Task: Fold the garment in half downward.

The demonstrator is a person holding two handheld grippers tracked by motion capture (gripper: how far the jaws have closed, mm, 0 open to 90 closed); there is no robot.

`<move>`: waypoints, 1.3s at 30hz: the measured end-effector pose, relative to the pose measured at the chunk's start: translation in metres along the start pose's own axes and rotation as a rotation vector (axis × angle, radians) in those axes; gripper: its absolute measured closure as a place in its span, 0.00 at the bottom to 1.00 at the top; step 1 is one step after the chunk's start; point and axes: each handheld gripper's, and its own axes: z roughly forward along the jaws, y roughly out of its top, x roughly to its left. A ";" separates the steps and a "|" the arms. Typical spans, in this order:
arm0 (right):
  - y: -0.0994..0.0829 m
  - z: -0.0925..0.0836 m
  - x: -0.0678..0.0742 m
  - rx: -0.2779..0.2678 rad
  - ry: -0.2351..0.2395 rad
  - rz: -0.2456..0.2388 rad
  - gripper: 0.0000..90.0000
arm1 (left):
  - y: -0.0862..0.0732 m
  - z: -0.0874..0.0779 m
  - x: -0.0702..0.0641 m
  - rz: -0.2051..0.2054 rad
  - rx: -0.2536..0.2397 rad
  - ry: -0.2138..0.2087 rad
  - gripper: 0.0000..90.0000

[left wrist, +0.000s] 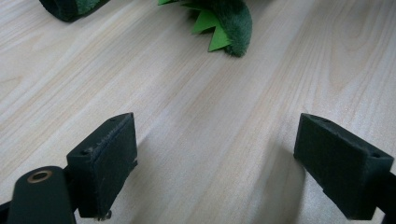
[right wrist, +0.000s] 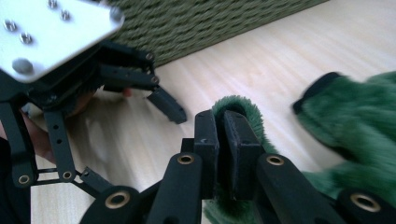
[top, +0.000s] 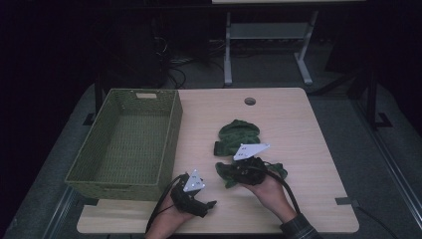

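Note:
A green plush toy (top: 239,134) lies at the middle of the wooden table (top: 303,124). My right gripper (top: 225,172) reaches its near part from the right. In the right gripper view the jaws (right wrist: 222,130) are shut on a fold of the toy's green fur (right wrist: 243,105), and the rest of the toy (right wrist: 364,126) lies to the right. My left gripper (top: 205,195) rests low near the table's front edge, beside the basket's front corner. Its jaws (left wrist: 215,158) stand wide open over bare wood. The toy's furry tip with green felt spikes (left wrist: 233,28) lies ahead of them.
A green woven basket (top: 114,189) stands empty on the table's left side; its wall (right wrist: 210,23) rises behind the left gripper's grey plate (right wrist: 51,32). A cable hole (top: 250,101) sits near the far edge. A metal frame (top: 268,35) stands on the dark floor beyond.

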 end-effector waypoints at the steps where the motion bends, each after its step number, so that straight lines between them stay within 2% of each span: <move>1: 0.000 -0.003 -0.002 -0.010 -0.001 0.010 0.93 | 0.000 0.000 0.000 0.002 0.002 0.001 0.14; 6: -0.001 -0.016 -0.011 -0.034 -0.013 0.041 0.93 | 0.000 0.000 0.000 0.004 0.003 0.001 0.14; 9: -0.006 -0.025 -0.021 -0.039 -0.043 0.062 0.92 | 0.000 0.000 0.000 0.005 0.004 0.002 0.14; 11: -0.008 -0.026 -0.023 -0.039 -0.047 0.066 0.92 | 0.000 0.000 0.001 0.008 0.007 0.002 0.14; 19: -0.022 -0.032 -0.041 -0.020 -0.099 0.113 0.89 | 0.000 0.000 0.000 0.005 0.005 0.000 0.14; 23: -0.032 -0.036 -0.050 0.008 -0.138 0.131 0.85 | 0.000 0.000 0.000 0.003 0.006 -0.001 0.14; 24: -0.037 -0.039 -0.053 0.019 -0.161 0.144 0.83 | 0.000 0.000 0.000 0.003 0.006 -0.001 0.14; 29: -0.046 -0.047 -0.057 0.037 -0.186 0.167 0.83 | 0.000 0.000 0.000 0.006 0.006 0.000 0.14; 30: -0.045 -0.053 -0.058 0.019 -0.184 0.166 0.88 | 0.000 0.000 0.000 0.006 0.006 0.000 0.14; 33: -0.041 -0.058 -0.057 -0.009 -0.184 0.158 0.90 | 0.000 0.000 0.000 0.004 0.006 -0.001 0.14; 34: -0.034 -0.060 -0.057 -0.025 -0.185 0.152 0.93 | 0.000 0.000 0.001 0.009 0.006 0.001 0.14; 39: -0.025 -0.051 -0.063 -0.021 -0.196 0.137 0.96 | 0.000 0.000 0.001 0.009 0.007 0.001 0.14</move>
